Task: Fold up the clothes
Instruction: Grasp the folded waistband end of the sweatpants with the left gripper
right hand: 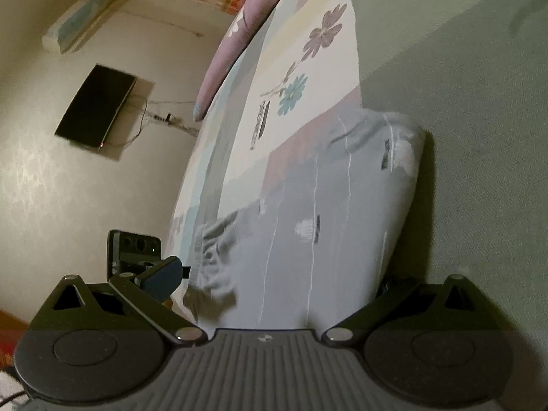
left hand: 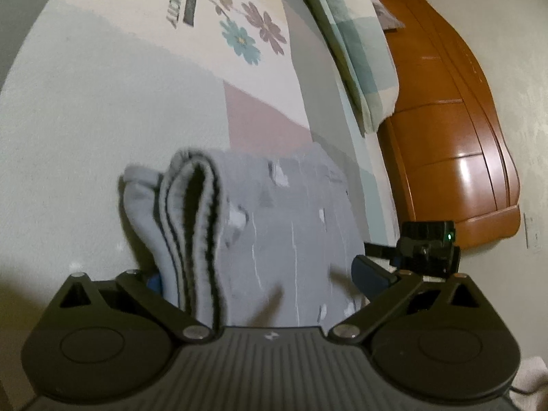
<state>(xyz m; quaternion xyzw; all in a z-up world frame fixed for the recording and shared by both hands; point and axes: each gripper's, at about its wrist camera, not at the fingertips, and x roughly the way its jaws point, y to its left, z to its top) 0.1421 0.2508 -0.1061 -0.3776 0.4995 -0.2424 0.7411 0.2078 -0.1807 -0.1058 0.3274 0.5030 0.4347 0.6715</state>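
A folded grey garment (left hand: 291, 226) with thin white streaks lies on the patterned bed sheet (left hand: 102, 102). Its ribbed, dark-striped edge (left hand: 195, 226) stands up at the left in the left wrist view. My left gripper (left hand: 260, 274) is open wide, the garment filling the gap; its right blue pad (left hand: 370, 272) sits at the cloth's edge and the left pad is mostly hidden behind the fold. The right gripper's body (left hand: 428, 243) shows just beyond. In the right wrist view the garment (right hand: 308, 222) also lies between the spread fingers of my open right gripper (right hand: 275, 277).
A checked green-and-white pillow (left hand: 359, 51) leans on the orange wooden headboard (left hand: 445, 120). A purple pillow (right hand: 239, 34) lies at the bed's far side. On the wall hang a dark TV (right hand: 96, 106) and an air conditioner (right hand: 82, 20).
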